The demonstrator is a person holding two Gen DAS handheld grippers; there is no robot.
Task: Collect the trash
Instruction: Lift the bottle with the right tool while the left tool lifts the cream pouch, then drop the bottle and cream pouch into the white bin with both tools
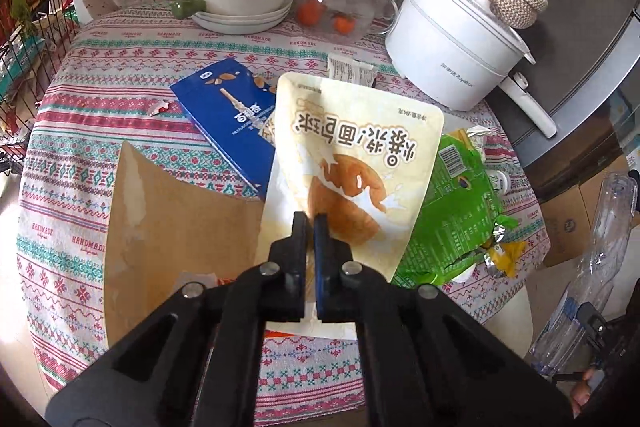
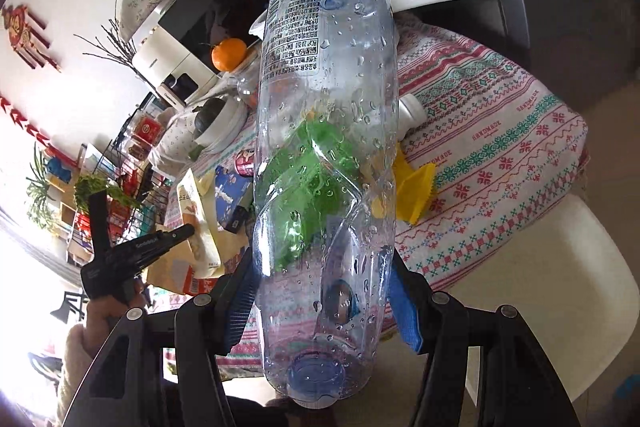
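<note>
I am holding the left gripper (image 1: 311,223) with its jaws clamped together on the lower edge of the cream bread-snack pouch (image 1: 352,163), which is hanging over the table (image 1: 80,75). My right gripper (image 2: 324,291) is gripping the crushed clear plastic bottle (image 2: 324,115), its jaws pressing both sides of the body, cap end toward the camera, out past the table edge. I am judging the collecting as only partly done: two pieces are in hand, but no bin is showing in either view. The blue box (image 1: 232,115), the brown paper bag (image 1: 172,227), the green wrapper (image 1: 456,203), the yellow wrapper (image 2: 412,187) and a small torn scrap (image 1: 160,106) are all lying on the cloth, waiting to be picked up.
</note>
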